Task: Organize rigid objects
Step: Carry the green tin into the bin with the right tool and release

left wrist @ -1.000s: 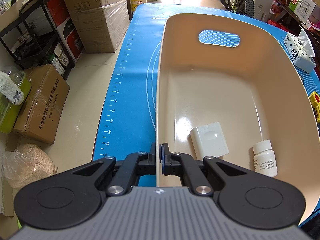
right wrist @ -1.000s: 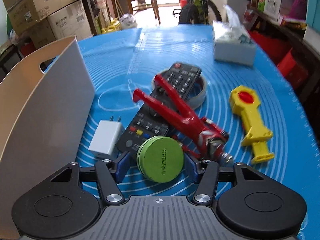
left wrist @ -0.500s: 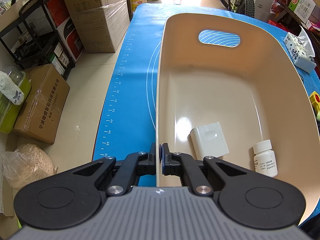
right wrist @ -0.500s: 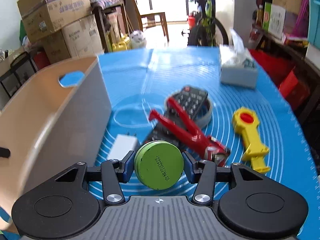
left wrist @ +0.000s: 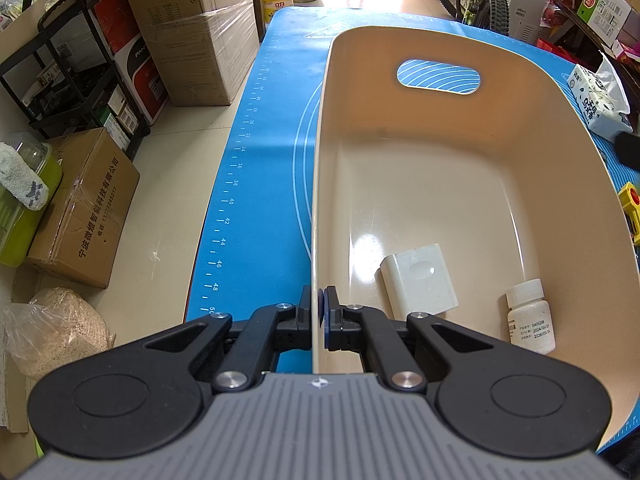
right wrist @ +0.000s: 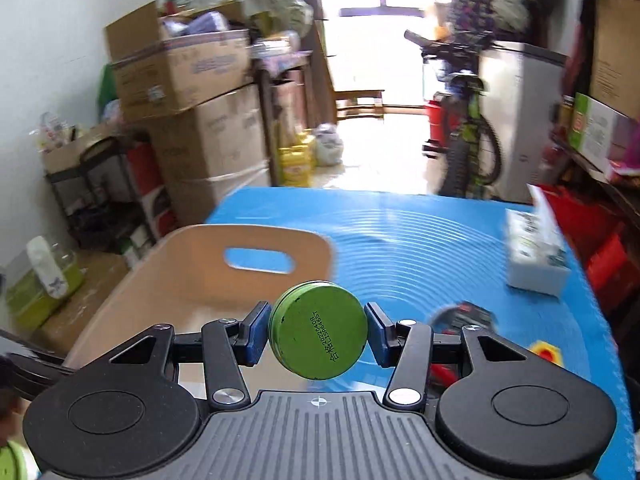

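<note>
My left gripper (left wrist: 319, 312) is shut on the near left rim of the beige bin (left wrist: 440, 152), one finger on each side of the wall. Inside the bin lie a white charger block (left wrist: 418, 282) and a small white pill bottle (left wrist: 530, 316). My right gripper (right wrist: 318, 334) is shut on a round green tin (right wrist: 318, 330) and holds it in the air above the table, by the right edge of the bin (right wrist: 192, 276). The bin's handle hole (right wrist: 260, 260) faces me.
A blue mat (right wrist: 420, 248) covers the table. A tissue pack (right wrist: 536, 260) stands at the right; it also shows in the left wrist view (left wrist: 598, 100). A black remote (right wrist: 468, 314) and a yellow toy (right wrist: 546, 354) lie below the right gripper. Boxes and a bicycle stand beyond.
My right gripper has lifted the green tin off the mat and carried it up and left toward the bin. The left gripper has kept its hold on the rim.
</note>
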Available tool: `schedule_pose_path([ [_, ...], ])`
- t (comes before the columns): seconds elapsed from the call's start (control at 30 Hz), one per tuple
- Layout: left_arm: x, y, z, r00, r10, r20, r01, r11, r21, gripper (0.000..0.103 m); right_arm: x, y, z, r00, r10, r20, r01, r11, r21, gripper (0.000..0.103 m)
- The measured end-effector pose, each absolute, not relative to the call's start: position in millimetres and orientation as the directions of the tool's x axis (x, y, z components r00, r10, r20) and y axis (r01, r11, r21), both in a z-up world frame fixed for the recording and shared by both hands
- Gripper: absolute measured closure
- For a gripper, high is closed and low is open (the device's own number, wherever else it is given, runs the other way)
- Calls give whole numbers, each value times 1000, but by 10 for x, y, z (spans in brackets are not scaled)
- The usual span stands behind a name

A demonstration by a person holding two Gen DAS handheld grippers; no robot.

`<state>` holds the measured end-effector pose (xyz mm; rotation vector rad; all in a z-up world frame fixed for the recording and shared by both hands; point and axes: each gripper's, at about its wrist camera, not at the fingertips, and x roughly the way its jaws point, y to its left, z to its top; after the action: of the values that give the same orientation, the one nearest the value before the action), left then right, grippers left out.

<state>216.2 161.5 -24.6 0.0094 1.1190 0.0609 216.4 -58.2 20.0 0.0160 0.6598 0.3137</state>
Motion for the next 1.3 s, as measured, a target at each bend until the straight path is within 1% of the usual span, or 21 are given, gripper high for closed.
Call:
schedule_pose_path([
  [0.1, 2164, 1612, -246, 435, 54, -899, -44, 998, 39, 98, 2176, -298, 173, 712, 321, -624, -344, 935, 89, 48],
  [0.3, 2163, 1610, -246, 436, 54, -898, -43, 998, 39, 98, 2194, 120, -32, 621, 327, -713, -409, 910, 61, 48],
  [0.53, 2162, 1608, -246, 435, 56, -899, -42, 998, 42, 98, 2191, 404, -345, 504, 275, -819, -455, 890, 18, 48],
  [0.67, 2165, 1606, -250, 435, 58, -899, -41, 998, 45, 98, 2179, 422, -441, 458, 241, -856, -454, 891, 7, 48],
  [0.7, 2168, 1604, -252, 435, 58, -899, -40, 998, 45, 98, 2193, 413, -445, 453, 243, -858, -453, 892, 13, 47],
  [0.73, 2166, 1601, -252, 435, 58, -899, -40, 998, 45, 98, 2197, 401, -446, 451, 241, -859, -448, 894, 16, 43],
  [0.8, 2166, 1602, -251, 435, 58, -899, -40, 998, 46, 98, 2197, 361, -436, 454, 252, -855, -441, 897, 31, 39],
  [0.83, 2166, 1601, -252, 435, 59, -899, -40, 998, 47, 98, 2188, 335, -418, 460, 263, -848, -438, 898, 41, 35],
  [0.87, 2166, 1601, -253, 435, 59, -899, -39, 998, 47, 98, 2194, 318, -392, 466, 271, -842, -435, 899, 48, 34],
  [1.13, 2167, 1595, -248, 434, 61, -899, -38, 998, 49, 98, 2119, 67, -69, 548, 317, -774, -427, 902, 67, 33],
  [1.3, 2167, 1594, -249, 434, 60, -899, -38, 998, 49, 97, 2100, -314, 186, 624, 316, -715, -375, 923, 81, 32],
])
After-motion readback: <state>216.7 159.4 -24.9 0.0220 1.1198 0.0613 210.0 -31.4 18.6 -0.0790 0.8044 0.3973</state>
